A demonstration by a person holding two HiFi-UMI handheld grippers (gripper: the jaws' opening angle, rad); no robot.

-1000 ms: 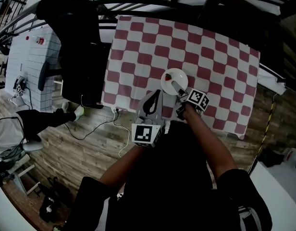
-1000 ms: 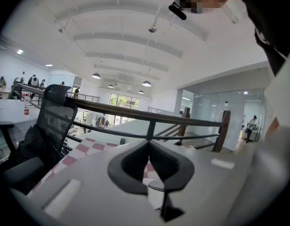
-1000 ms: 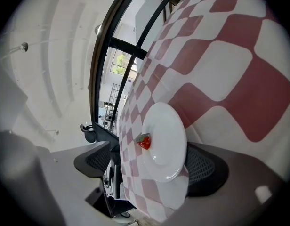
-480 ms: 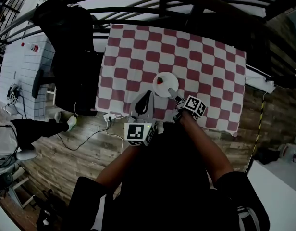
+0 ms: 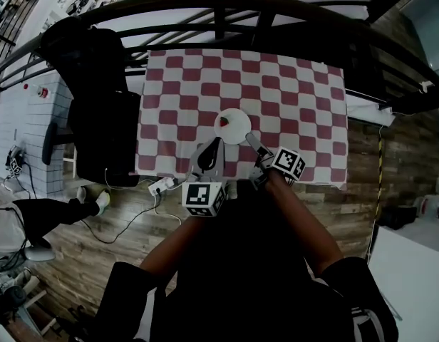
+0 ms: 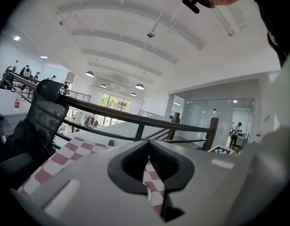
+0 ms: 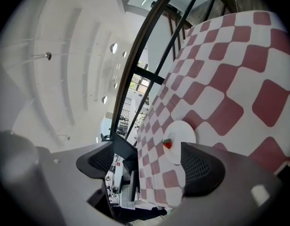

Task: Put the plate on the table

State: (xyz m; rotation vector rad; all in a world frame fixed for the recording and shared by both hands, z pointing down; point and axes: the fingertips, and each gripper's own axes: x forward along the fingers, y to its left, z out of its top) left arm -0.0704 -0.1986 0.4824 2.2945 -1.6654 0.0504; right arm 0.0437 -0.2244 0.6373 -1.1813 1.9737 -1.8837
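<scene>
Plate (image 5: 234, 127) lies flat on the checkered table (image 5: 305, 91), carrying a strawberry (image 5: 224, 122). Right gripper (image 5: 252, 142) sits just beside the plate's near edge, jaws wide apart, just closing slightly, gripping nothing. Left gripper (image 5: 217, 145) jaws meet, empty.

A small round white plate (image 5: 238, 129) is lying flat on the table (image 5: 298, 95), which is wearing a red-and-white checked cloth (image 5: 169, 112). The plate is sitting upright toward the table's near edge, roughly midway along it, and is carrying one red strawberry (image 5: 224, 122) close to its left rim
</scene>
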